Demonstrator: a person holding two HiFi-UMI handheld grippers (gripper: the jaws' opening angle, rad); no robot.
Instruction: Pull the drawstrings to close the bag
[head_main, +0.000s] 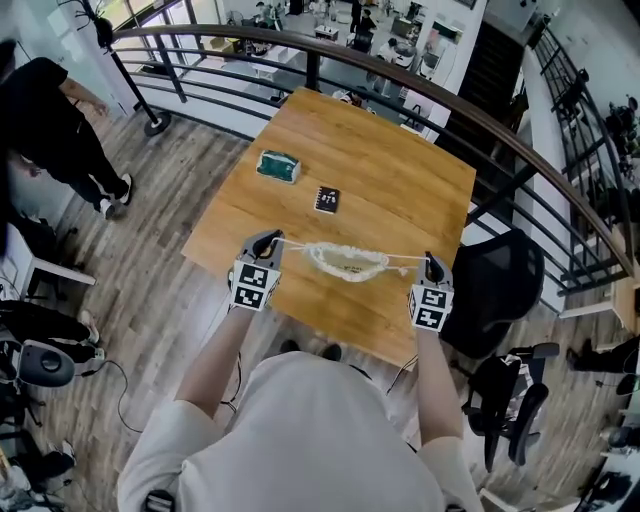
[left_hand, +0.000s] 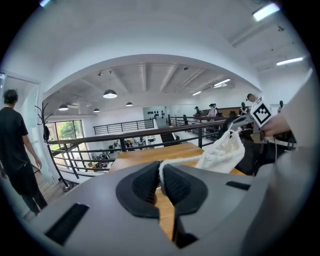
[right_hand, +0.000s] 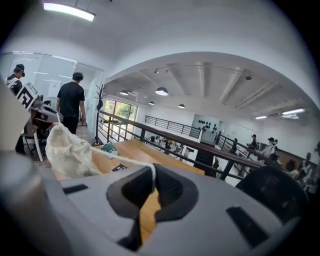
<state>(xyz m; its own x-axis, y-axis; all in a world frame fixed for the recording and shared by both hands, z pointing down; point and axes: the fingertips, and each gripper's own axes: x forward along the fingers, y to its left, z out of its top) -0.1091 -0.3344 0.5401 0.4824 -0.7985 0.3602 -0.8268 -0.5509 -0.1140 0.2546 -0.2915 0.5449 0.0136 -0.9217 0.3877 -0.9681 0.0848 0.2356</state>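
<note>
A small cream cloth bag (head_main: 346, 262) hangs between my two grippers above the wooden table (head_main: 400, 170). Its mouth is gathered and its two white drawstrings run out sideways, pulled taut. My left gripper (head_main: 268, 243) is shut on the left drawstring (head_main: 291, 243), which shows pinched between its pads (left_hand: 161, 172). My right gripper (head_main: 432, 264) is shut on the right drawstring (head_main: 405, 259), which passes between its pads (right_hand: 151, 175). The bag (left_hand: 223, 151) shows to the right in the left gripper view, and the bag (right_hand: 69, 151) shows to the left in the right gripper view.
A teal packet (head_main: 278, 166) and a small black card (head_main: 327, 200) lie on the table beyond the bag. A black office chair (head_main: 500, 290) stands right of the table. A railing (head_main: 420, 80) runs behind it. A person in black (head_main: 50, 130) stands at the far left.
</note>
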